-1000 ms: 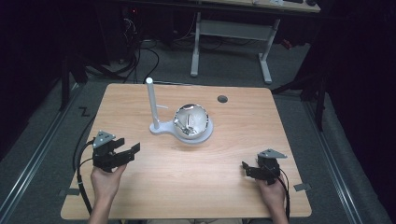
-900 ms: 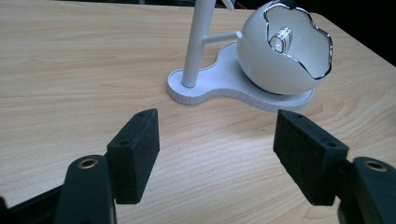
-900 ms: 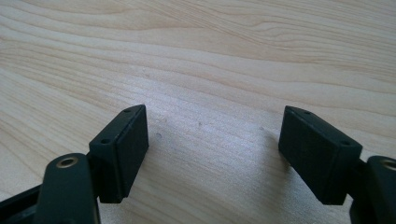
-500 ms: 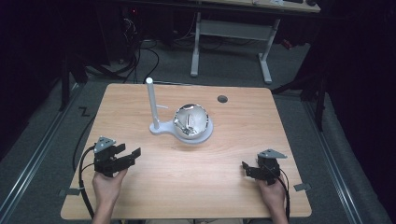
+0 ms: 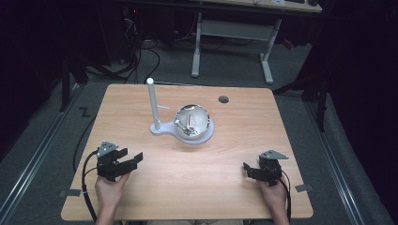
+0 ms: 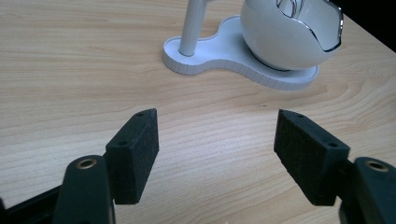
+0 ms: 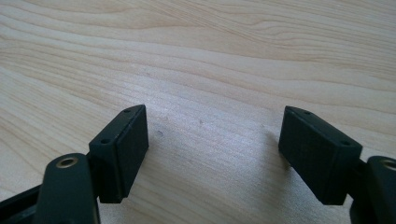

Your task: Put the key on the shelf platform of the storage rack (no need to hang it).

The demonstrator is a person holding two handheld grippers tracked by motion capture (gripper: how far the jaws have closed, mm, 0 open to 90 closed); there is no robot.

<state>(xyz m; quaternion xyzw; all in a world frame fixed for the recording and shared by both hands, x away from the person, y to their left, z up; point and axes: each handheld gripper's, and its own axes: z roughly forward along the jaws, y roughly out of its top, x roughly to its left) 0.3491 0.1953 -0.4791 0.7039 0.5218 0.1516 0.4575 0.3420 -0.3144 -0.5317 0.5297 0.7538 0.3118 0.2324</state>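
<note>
Wooden and pale, the bench (image 5: 187, 187) holds a white stand (image 5: 162, 129) just past its middle, at about 11 o'clock from the bench centre. A tall white post (image 5: 152, 101) rises from the stand's left end. Its long axis is straight up and down, and its round top points at the ceiling. A shiny round bowl (image 5: 191, 121) sits on the stand's wide end, at 3 o'clock from the post, touching the stand.

From the high view, the bowl's open mouth faces up and looks silvery inside. The left gripper view sees the bowl's smooth white outside (image 6: 289, 37) and the ridged edge of the stand (image 6: 219, 56) instead, both at 12 o'clock from the pads.

At 7 o'clock on the bench, the left gripper (image 5: 129, 161) has its jaws spread wide with bare wood between them. At 5 o'clock, the right gripper (image 5: 248, 169) is spread wide too, with nothing in it. Both are well apart from the stand.

A small dark hole (image 5: 223, 99) sits in the bench at 1 o'clock.
</note>
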